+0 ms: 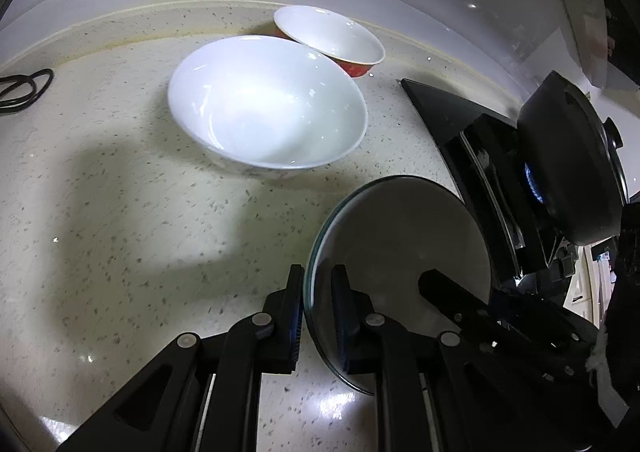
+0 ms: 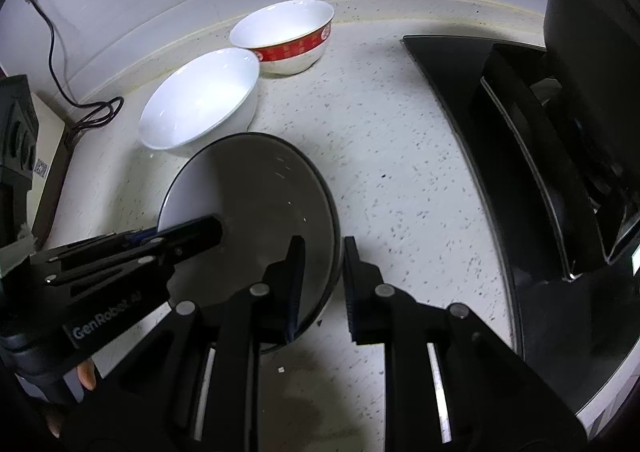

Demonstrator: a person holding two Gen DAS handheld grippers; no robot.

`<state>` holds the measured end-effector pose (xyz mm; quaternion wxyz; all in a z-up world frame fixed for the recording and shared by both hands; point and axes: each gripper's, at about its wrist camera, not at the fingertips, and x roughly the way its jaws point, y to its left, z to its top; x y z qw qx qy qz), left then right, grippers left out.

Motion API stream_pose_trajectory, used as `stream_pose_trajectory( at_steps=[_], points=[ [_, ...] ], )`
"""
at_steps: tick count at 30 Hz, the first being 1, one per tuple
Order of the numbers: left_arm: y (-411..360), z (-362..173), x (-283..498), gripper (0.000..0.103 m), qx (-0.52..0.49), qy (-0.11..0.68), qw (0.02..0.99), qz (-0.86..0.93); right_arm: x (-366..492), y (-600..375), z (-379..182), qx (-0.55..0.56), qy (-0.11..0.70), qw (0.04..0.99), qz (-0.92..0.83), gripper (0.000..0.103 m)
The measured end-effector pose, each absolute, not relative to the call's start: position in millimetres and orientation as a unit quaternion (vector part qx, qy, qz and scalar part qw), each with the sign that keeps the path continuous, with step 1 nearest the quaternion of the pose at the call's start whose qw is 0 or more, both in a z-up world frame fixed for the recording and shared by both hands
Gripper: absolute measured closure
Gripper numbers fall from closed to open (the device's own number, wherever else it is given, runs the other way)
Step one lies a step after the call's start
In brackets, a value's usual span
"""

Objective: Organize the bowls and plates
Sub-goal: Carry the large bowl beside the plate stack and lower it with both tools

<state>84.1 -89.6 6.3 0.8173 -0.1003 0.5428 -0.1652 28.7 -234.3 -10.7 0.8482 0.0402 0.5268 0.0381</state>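
A dark-rimmed glass plate (image 1: pixel 400 236) is held between both grippers above the speckled counter. My left gripper (image 1: pixel 318 316) has its jaws around the plate's left rim. My right gripper (image 2: pixel 322 284) has its jaws around the plate's right rim (image 2: pixel 256 195). The right gripper's finger also shows in the left wrist view (image 1: pixel 444 292), and the left gripper shows in the right wrist view (image 2: pixel 192 236). A plain white bowl (image 1: pixel 266 103) (image 2: pixel 200 99) stands behind the plate. A red-banded white bowl (image 1: pixel 332 37) (image 2: pixel 286 33) stands beyond it, near the wall.
A black gas stove (image 1: pixel 492 155) (image 2: pixel 532 155) with a dark pot (image 1: pixel 572 155) over a lit blue flame stands on the right. A black power cable (image 2: pixel 80 107) (image 1: pixel 24 89) lies at the counter's left, plugged into a wall socket.
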Motion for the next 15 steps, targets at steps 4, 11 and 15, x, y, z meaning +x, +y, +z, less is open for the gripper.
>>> stream_pose_trajectory(
  at_steps=[4, 11, 15],
  points=[
    [-84.3, 11.2, 75.2, 0.089, -0.098, 0.539, 0.821, -0.16, 23.4, -229.6, -9.0, 0.035, 0.525, 0.849, 0.047, 0.082],
    [-71.7, 18.6, 59.2, 0.089, -0.101, 0.532, 0.827, -0.148, 20.1, -217.7, -8.8, 0.03, 0.523, 0.85, 0.061, 0.082],
    [-58.3, 20.6, 50.5, 0.089, -0.105, 0.531, 0.83, -0.135, 15.2, -204.8, -6.3, 0.024, 0.52, 0.851, 0.075, 0.082]
  ],
)
